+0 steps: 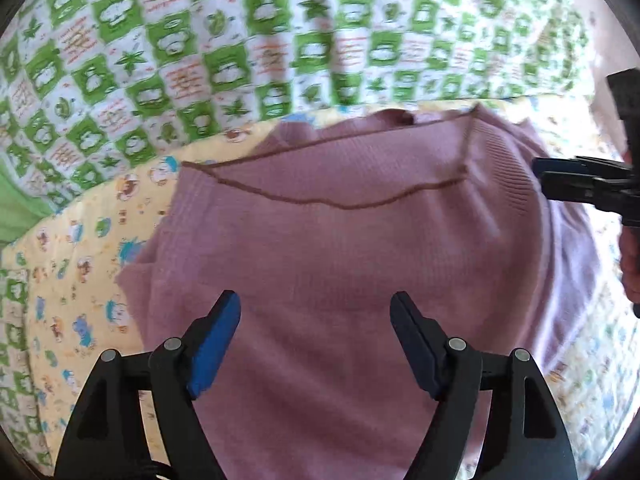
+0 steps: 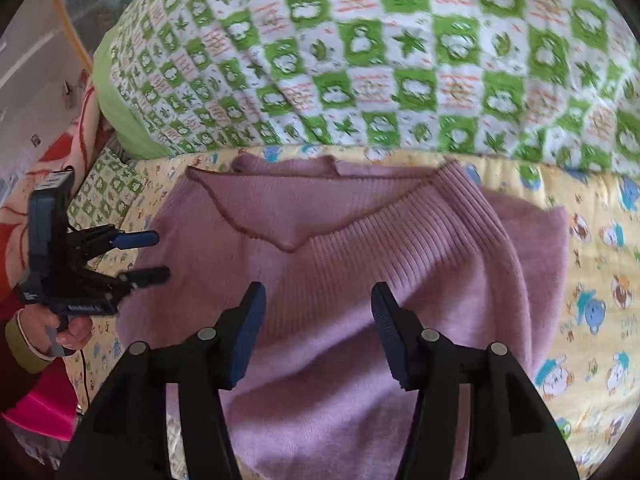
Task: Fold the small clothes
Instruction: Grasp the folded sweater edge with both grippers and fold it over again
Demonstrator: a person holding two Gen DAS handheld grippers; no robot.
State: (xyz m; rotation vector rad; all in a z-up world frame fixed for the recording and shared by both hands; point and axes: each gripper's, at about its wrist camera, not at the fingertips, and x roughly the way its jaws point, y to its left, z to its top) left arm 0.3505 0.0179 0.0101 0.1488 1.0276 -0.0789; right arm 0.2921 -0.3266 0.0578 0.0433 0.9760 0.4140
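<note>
A pink ribbed knit garment (image 1: 340, 248) lies folded on a yellow cartoon-print sheet (image 1: 80, 280), its brown-edged hem toward the far side. My left gripper (image 1: 316, 300) hovers open over the garment's near part, with nothing between its blue pads. In the right wrist view the same garment (image 2: 360, 280) fills the middle, and my right gripper (image 2: 319, 292) hangs open above it, holding nothing. The left gripper (image 2: 159, 255) shows at the garment's left edge, held by a hand (image 2: 60, 328). The right gripper (image 1: 538, 174) enters the left wrist view from the right edge.
A green-and-white checked quilt (image 1: 240, 48) is heaped behind the garment. At the far left of the right wrist view are a red patterned blanket (image 2: 80, 132) and a pink object (image 2: 40, 412). The yellow sheet (image 2: 592, 300) extends to the right.
</note>
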